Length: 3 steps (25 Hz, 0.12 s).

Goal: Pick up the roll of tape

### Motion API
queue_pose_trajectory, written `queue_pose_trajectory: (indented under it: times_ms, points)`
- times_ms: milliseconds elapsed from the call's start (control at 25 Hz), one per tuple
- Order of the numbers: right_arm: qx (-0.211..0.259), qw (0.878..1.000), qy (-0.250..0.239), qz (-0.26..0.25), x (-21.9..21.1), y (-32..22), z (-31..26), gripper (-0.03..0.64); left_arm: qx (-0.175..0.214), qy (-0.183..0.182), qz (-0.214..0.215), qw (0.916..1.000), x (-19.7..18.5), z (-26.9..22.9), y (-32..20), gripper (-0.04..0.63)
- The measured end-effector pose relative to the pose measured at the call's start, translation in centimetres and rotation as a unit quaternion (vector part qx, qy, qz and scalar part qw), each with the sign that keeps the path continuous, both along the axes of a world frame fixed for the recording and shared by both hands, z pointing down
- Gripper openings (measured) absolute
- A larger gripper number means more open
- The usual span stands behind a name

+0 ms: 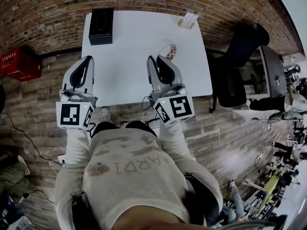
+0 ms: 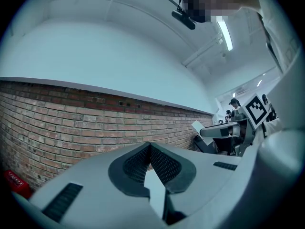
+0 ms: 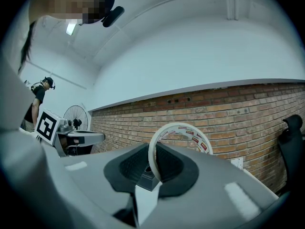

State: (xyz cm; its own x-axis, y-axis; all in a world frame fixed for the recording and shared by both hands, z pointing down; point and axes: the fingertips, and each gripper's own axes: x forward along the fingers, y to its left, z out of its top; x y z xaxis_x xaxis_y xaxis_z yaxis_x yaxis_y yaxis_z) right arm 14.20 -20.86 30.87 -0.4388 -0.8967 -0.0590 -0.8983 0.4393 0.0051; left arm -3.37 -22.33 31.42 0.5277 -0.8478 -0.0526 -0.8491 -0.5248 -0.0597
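The roll of tape (image 1: pixel 169 49) is a thin white ring with red print inside. My right gripper (image 1: pixel 157 60) is shut on its near rim and holds it over the white table (image 1: pixel 129 37). In the right gripper view the tape (image 3: pixel 191 132) stands on edge, with its rim pinched between the dark pads of the right gripper (image 3: pixel 153 150). The brick wall shows behind it. My left gripper (image 1: pixel 88 61) hovers over the table's left part, level with the right one. In its own view the left gripper (image 2: pixel 149 146) has its tips touching and nothing between them.
A black box (image 1: pixel 101 26) lies at the table's far left corner. A small stack of cards (image 1: pixel 188 20) sits at the far right corner. A black office chair (image 1: pixel 240 66) stands right of the table and a red crate (image 1: pixel 19 63) on the floor at left.
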Motion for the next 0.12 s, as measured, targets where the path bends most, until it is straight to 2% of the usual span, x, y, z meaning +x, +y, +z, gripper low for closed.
queue_pose_trajectory:
  times_ms: [120]
  points:
    - [0.0, 1.0, -0.002, 0.002, 0.01, -0.39, 0.02, 0.057, 0.0, 0.0, 0.0, 1.0, -0.08, 0.0, -0.42, 0.006]
